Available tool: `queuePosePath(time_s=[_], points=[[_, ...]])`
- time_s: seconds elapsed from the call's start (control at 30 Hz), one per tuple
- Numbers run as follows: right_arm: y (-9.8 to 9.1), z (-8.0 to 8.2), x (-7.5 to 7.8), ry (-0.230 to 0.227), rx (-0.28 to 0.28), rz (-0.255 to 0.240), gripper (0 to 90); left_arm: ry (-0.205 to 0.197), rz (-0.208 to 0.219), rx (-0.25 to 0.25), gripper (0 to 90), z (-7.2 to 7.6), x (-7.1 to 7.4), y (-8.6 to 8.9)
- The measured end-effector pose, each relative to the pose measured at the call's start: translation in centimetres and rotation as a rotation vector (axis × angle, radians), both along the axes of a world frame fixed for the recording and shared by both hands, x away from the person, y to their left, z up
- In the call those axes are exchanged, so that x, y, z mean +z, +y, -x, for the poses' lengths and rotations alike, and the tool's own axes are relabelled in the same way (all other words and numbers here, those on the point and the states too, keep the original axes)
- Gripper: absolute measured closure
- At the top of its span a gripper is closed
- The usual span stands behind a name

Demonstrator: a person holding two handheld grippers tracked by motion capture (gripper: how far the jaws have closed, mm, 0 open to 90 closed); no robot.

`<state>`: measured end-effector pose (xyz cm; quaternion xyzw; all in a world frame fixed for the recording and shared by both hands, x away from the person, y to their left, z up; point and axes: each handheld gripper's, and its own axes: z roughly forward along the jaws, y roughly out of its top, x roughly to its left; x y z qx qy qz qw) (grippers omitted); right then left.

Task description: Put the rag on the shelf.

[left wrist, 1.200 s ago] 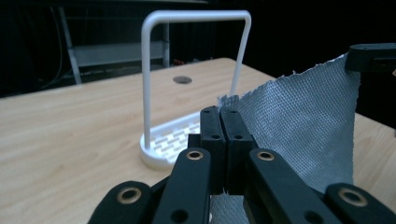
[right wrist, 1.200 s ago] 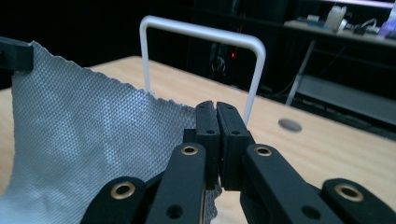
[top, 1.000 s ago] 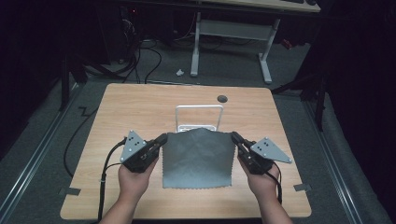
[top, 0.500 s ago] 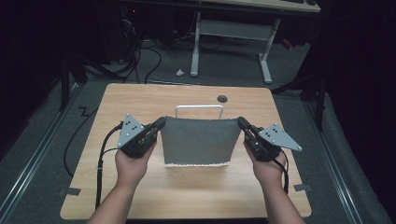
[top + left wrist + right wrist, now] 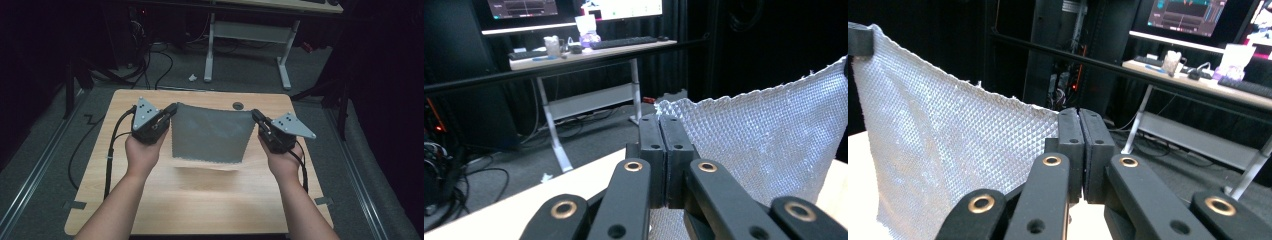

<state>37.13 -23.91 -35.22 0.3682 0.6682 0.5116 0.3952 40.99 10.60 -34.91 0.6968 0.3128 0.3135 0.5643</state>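
Grey waffle-textured cloth (image 5: 211,134) hangs stretched between the two grippers, its upper corners pinched and its lower edge hanging free above the wooden desk (image 5: 200,200), where it casts a faint shadow. The left gripper (image 5: 172,108) has its jaws pressed together on the cloth's corner nearest it; in the left gripper view the weave (image 5: 764,140) spreads away to the right of the closed jaws toward the far corner. The right gripper (image 5: 255,115) clamps the opposite corner the same way, and in the right gripper view the fabric (image 5: 948,160) runs off to the left of its jaws. Each gripper is held in one of the person's hands, left hand (image 5: 142,152) and right hand (image 5: 284,161), both raised over the desk. Beyond the grippers stands a second table (image 5: 589,55) carrying a keyboard (image 5: 624,42) and monitors (image 5: 574,7).
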Motion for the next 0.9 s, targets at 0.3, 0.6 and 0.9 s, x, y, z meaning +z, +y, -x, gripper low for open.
queuePosePath(time_s=[0.3, 0.6, 0.9], points=[[-0.2, -4.7, 1.0, 0.017, -0.011, 0.028, 89.7, 0.079, 0.013, 0.016, 89.4, -4.2, 0.5, -0.4], [0.0, -9.2, -0.7, 0.089, -0.032, 0.057, 89.7, 0.217, -0.010, 0.035, 89.4, -8.7, -2.0, -1.2], [-1.1, -11.1, -4.8, 0.211, -0.018, 0.029, 89.6, 0.297, -0.032, -0.033, 89.4, -9.0, -5.2, -1.3]])
